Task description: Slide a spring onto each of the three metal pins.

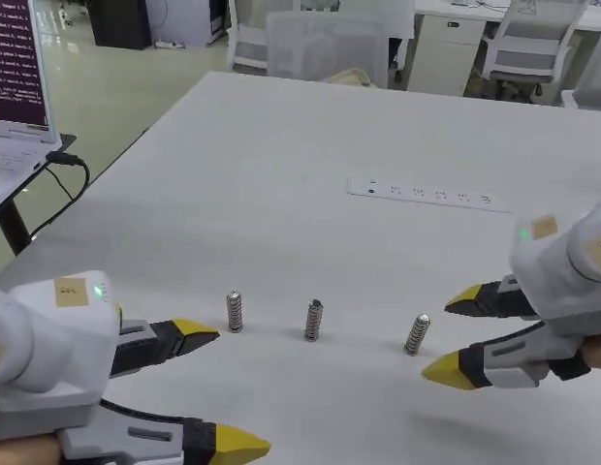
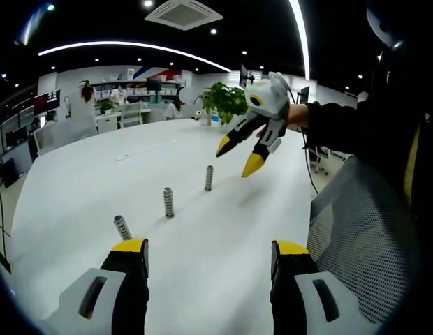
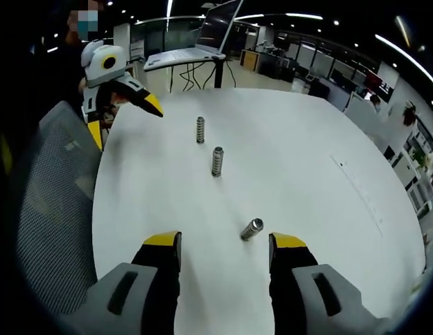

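Note:
Three metal pins stand in a row on the white table (image 1: 310,194), each with a spring around it: the left pin (image 1: 235,311), the middle pin (image 1: 314,320) and the right pin (image 1: 417,333), which leans a little. My left gripper (image 1: 228,392) is open at the near left, just short of the left pin, nothing between its fingers. My right gripper (image 1: 454,335) is open at the right, close beside the right pin. In the left gripper view the nearest pin (image 2: 122,227) is ahead of my left gripper (image 2: 209,252). In the right gripper view the nearest pin (image 3: 252,228) lies just ahead of my right gripper (image 3: 224,246).
A white power strip (image 1: 424,195) lies on the table beyond the pins. A laptop (image 1: 15,87) on a stand sits off the table's left edge with a black cable (image 1: 63,184). Office chairs (image 1: 325,44) stand at the far side.

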